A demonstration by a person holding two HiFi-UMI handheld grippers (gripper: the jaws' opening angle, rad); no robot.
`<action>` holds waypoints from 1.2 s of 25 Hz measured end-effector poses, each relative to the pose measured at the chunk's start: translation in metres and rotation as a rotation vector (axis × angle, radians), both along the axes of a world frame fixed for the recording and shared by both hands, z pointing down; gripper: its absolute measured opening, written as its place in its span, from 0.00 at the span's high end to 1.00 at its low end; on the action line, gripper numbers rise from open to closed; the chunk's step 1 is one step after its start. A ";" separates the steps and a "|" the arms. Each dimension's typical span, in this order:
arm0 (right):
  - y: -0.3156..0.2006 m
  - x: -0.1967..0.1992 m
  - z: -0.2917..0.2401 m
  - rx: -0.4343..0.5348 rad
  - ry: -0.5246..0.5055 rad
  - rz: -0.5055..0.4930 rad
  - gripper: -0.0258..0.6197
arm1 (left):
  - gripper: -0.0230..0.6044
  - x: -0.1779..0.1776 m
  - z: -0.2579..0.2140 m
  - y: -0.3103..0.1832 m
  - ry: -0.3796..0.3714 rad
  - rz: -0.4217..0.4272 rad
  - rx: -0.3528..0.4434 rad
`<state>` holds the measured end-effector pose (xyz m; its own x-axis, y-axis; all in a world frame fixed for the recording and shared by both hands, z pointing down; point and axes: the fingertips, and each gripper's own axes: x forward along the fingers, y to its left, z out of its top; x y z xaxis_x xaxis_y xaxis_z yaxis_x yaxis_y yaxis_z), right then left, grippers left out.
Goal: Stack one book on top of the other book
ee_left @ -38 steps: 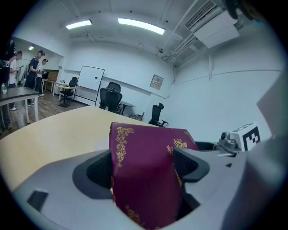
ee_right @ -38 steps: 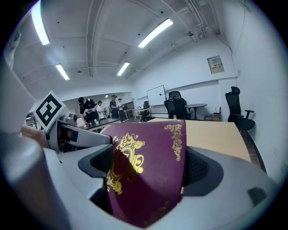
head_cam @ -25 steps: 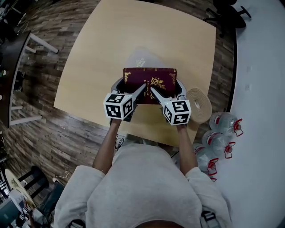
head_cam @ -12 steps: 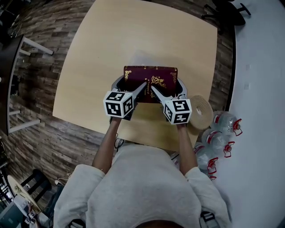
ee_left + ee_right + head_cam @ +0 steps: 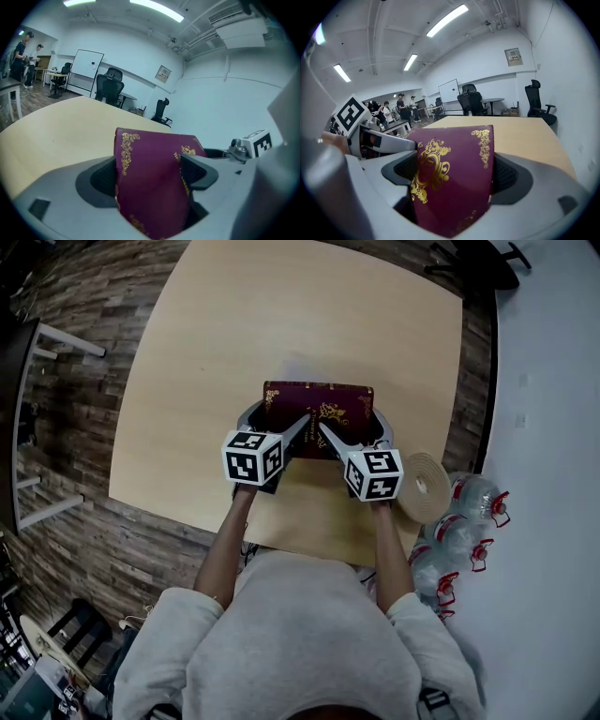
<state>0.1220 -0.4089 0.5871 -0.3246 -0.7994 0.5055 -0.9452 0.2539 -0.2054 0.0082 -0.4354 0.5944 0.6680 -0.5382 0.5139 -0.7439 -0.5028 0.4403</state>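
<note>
One maroon book with gold ornaments is held flat above the pale wooden table, near its front edge. My left gripper is shut on the book's near left part and my right gripper on its near right part. In the left gripper view the book fills the gap between the jaws of the left gripper. In the right gripper view the book sits the same way in the right gripper. I see no second book in any view.
A beige roll lies at the table's front right corner. Several water bottles stand on the floor to the right. Office chairs stand beyond the far right corner. People stand far back in the room.
Both grippers keep their hold on the maroon book in about the same place. Only the head view has shifted a little over the table.
</note>
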 end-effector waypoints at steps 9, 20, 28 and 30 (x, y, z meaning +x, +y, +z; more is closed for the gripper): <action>-0.009 0.001 0.030 -0.073 -0.025 0.011 0.22 | 0.31 0.001 0.028 -0.010 -0.028 0.007 -0.065; -0.014 0.001 0.059 -0.150 -0.070 0.026 0.22 | 0.31 0.001 0.051 -0.019 -0.066 -0.007 -0.104; -0.021 0.003 0.070 -0.184 -0.095 0.040 0.22 | 0.31 0.002 0.064 -0.024 -0.071 -0.006 -0.137; -0.021 0.004 0.072 -0.188 -0.095 0.043 0.22 | 0.31 0.003 0.066 -0.024 -0.070 -0.008 -0.143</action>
